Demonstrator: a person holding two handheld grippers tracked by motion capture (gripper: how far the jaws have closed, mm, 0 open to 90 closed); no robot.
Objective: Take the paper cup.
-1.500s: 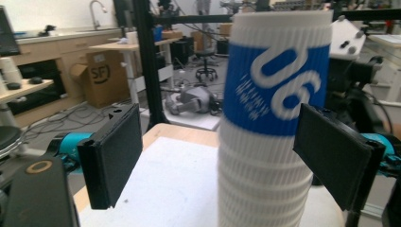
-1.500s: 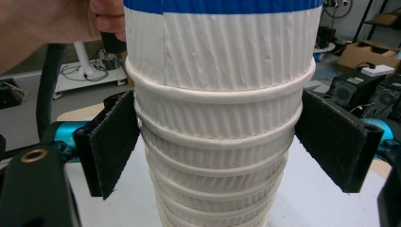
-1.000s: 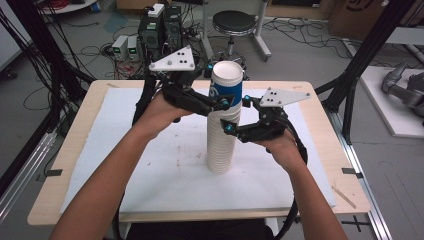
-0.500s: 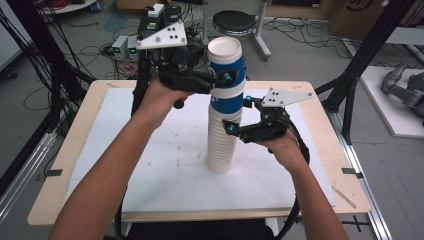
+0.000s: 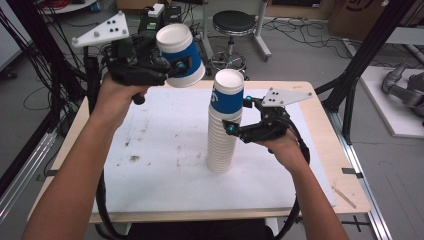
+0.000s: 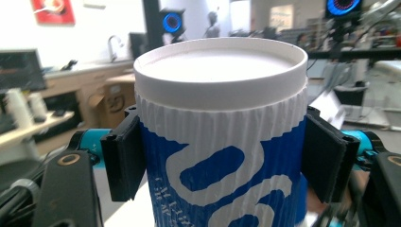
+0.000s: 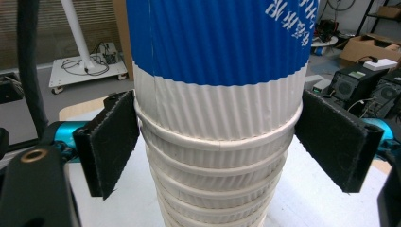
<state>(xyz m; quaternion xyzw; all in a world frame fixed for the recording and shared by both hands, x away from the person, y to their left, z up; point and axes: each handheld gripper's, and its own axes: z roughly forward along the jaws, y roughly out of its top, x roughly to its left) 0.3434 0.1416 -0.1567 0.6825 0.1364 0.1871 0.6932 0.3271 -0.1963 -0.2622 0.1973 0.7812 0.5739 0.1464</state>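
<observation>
Grey floor (image 5: 310,55), black stool (image 5: 234,22), cardboard boxes (image 5: 357,12)

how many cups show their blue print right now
2: one cup clamped in the left gripper, lifted off to the left, and the top cup of the stack. The nested cups beneath show white rims; their prints are hidden.

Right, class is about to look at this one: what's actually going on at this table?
A person is unstacking paper cups with two hand-held grippers. The left gripper is shut on one blue-and-white cup, held upside down in the air, clear of the stack. The right gripper has its jaws around the upper part of the cup stack, steadying it on the white table sheet.
</observation>
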